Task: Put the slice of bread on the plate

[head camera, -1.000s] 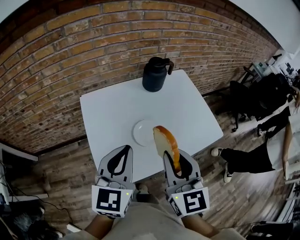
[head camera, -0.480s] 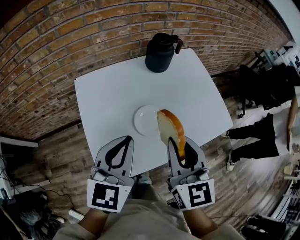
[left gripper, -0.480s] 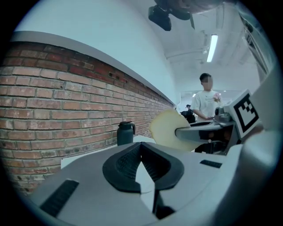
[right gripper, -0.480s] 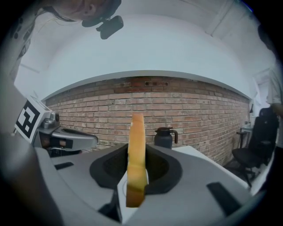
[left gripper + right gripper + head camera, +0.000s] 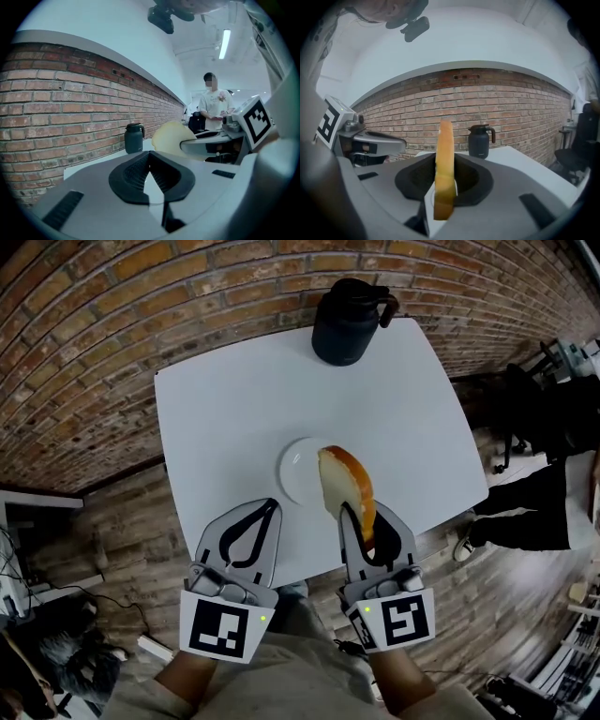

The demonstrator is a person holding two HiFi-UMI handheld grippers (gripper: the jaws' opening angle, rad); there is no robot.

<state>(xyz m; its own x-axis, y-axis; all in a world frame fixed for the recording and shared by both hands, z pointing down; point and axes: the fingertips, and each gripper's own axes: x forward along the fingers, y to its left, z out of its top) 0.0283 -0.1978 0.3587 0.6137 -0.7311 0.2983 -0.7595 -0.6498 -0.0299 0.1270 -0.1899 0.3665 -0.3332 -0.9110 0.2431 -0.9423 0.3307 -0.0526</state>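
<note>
Bread, one slice [image 5: 345, 486] with a brown crust, stands on edge in the right gripper [image 5: 364, 517]. The jaws are narrowed onto its lower end, and the rest rises clear beyond their tips. In the right gripper view the slice [image 5: 444, 164] shows edge-on and upright, dead centre between the dark pads. From the head view its far end overlaps the right rim of the white plate [image 5: 295, 470], though whether it touches the plate cannot be told. The plate lies on the white table [image 5: 234, 409] close to the middle of the near edge. The left gripper [image 5: 270, 507] hangs over that same near edge, just left of the plate. Its jaws are brought together at the tips with nothing between them (its own view shows them meeting at a point). A dark jug [image 5: 349, 322] with a handle stands at the table's far edge toward the right corner, well apart from the plate. A brick wall [image 5: 141, 296] runs behind the table. In the left gripper view a person [image 5: 213, 103] stands in the background beyond the slice.
</note>
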